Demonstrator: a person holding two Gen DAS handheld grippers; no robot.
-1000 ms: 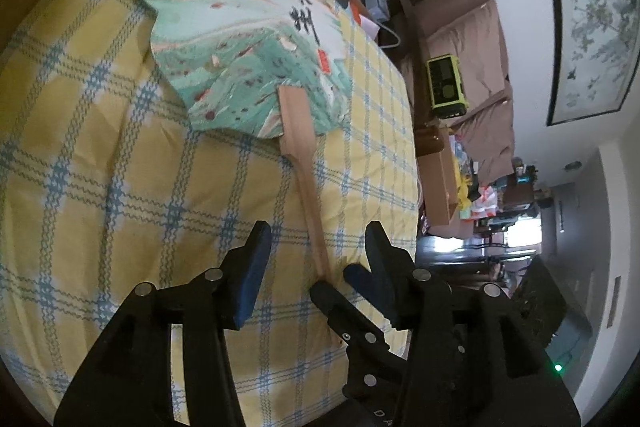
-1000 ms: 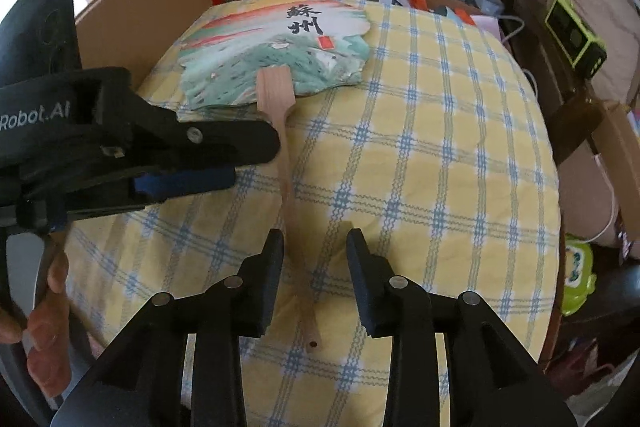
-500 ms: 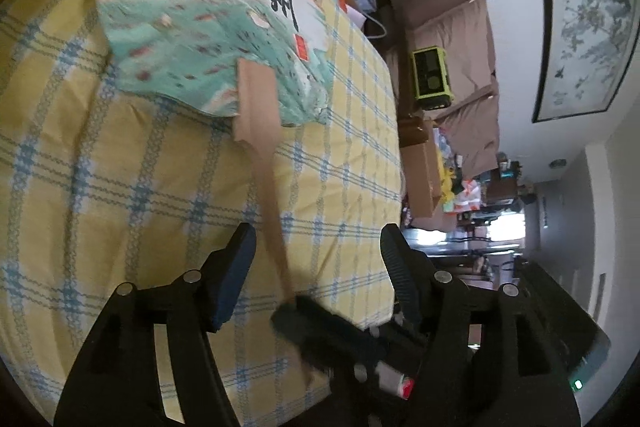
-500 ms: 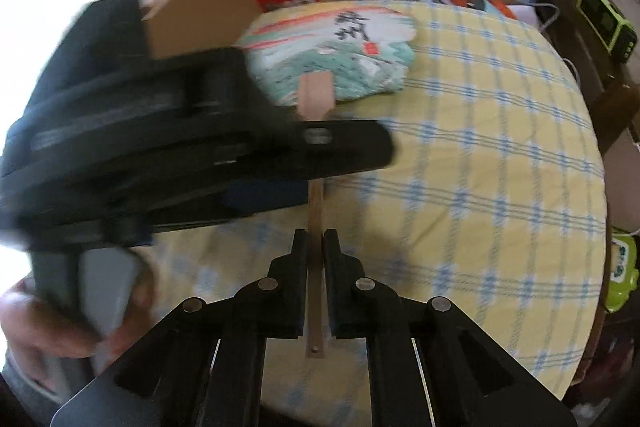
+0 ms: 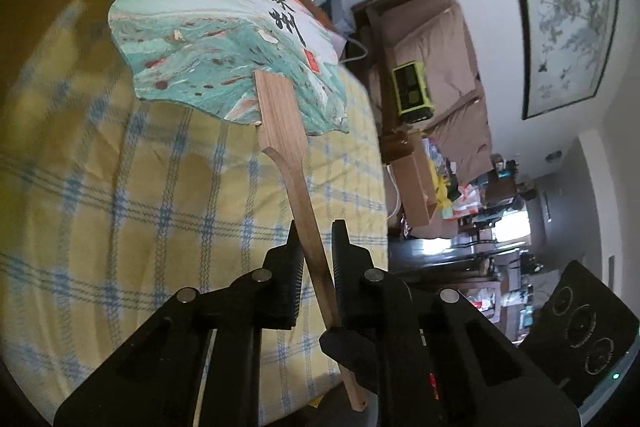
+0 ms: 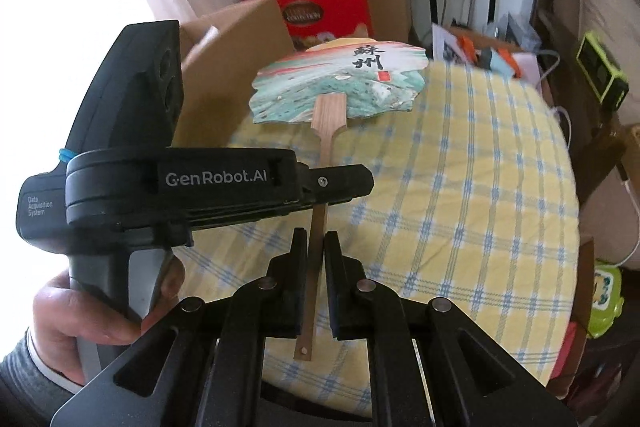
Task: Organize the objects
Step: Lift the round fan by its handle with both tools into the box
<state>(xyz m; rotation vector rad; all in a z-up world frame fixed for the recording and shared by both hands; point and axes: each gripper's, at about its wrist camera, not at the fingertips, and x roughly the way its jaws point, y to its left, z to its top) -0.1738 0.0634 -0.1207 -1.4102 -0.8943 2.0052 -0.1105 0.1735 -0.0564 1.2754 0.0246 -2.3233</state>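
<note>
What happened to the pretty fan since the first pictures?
Both grippers have just closed on the fan's wooden handle: the right gripper first, then the left gripper further up. The fan, which lay flat, is now lifted off the yellow checked tablecloth. The cloth, the cardboard box and the red boxes stayed where they were.

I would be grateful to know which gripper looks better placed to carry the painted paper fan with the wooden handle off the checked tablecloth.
Probably the left gripper: it clamps the painted paper fan's wooden handle nearer the blade, while the right gripper pinches it near the tail end, further from the load.
</note>
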